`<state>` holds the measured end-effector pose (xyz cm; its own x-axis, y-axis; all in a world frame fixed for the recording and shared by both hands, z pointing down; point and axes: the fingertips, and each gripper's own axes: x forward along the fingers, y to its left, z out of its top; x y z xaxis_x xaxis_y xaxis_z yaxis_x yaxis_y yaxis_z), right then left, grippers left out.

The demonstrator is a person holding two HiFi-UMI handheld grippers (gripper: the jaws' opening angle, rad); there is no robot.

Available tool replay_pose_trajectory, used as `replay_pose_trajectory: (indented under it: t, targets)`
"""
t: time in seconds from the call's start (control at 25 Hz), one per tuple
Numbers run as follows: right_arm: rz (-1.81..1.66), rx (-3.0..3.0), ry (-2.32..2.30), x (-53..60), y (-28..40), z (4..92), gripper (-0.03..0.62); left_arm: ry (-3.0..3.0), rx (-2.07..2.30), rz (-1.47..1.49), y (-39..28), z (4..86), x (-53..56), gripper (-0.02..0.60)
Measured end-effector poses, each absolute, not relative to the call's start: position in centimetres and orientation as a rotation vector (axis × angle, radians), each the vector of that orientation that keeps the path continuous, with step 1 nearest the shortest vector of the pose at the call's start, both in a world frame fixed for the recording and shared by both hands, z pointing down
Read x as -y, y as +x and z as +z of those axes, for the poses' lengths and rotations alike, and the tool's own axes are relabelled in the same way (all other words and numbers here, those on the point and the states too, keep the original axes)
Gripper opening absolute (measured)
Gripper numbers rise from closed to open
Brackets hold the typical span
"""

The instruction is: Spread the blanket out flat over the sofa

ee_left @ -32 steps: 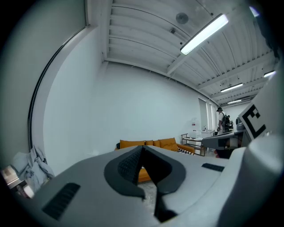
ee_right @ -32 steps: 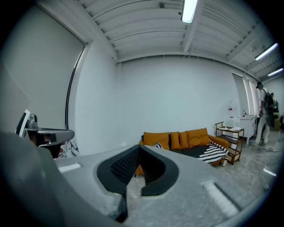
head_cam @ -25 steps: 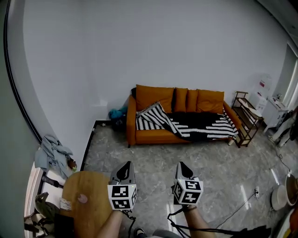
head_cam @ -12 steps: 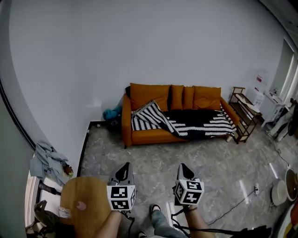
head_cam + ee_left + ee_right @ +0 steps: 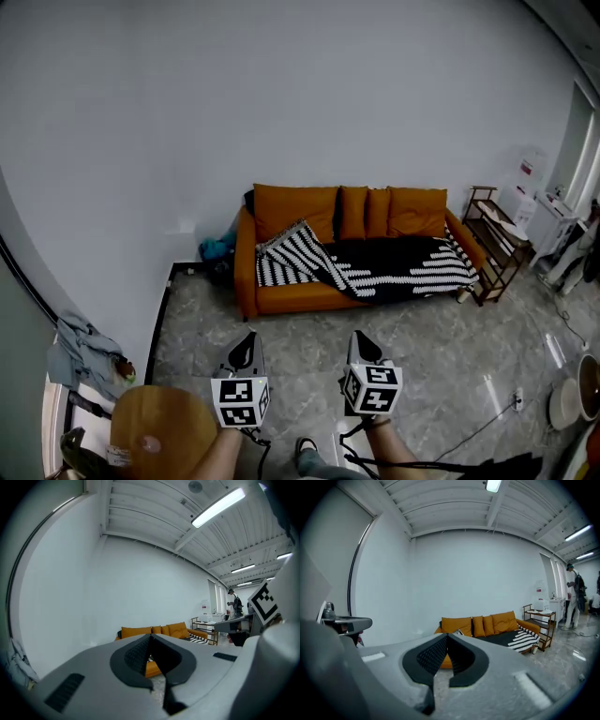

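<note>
An orange sofa [image 5: 281, 286] stands against the white wall across the grey stone floor. A black-and-white striped blanket [image 5: 394, 267] lies rumpled on its seat, bunched at the left end and draping over the front edge. Both grippers are held low in front of me, well short of the sofa and pointing at it. My left gripper [image 5: 246, 341] is shut and empty; my right gripper [image 5: 358, 339] is shut and empty. In the left gripper view the sofa [image 5: 136, 631] shows just past the gripper [image 5: 150, 637]. The right gripper view shows the sofa [image 5: 487, 623] and the blanket [image 5: 523, 639] beyond the gripper [image 5: 446, 635].
A wooden shelf rack [image 5: 497, 242] stands at the sofa's right end, a teal bundle [image 5: 215, 247] at its left. A round wooden table [image 5: 157, 433] is at my lower left, clothes [image 5: 86, 351] beside it. A cable [image 5: 473, 424] crosses the floor. A person [image 5: 574, 597] stands far right.
Both grippers and my view have moved forward across the floor towards the sofa. The round table and the clothes have slid towards the lower left. Both grippers stay shut.
</note>
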<state>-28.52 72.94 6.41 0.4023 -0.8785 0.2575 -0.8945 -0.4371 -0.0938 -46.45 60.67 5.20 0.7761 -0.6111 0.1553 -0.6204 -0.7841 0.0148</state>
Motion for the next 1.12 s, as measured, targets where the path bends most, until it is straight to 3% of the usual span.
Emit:
replay_pose_trajectory:
  t: [0.52,1.12]
  targets:
    - [0.381,1.671,2.546,-65.7,-18.8,5.4,0.005,2.893,1.057,0.228,-37.0,4.8,-54.5,-0.011]
    - [0.424,1.658,2.56,-60.4,-12.2,6.7,0.005,2.91,1.069,0.304,-31.3,5.9,-48.8,-0.011]
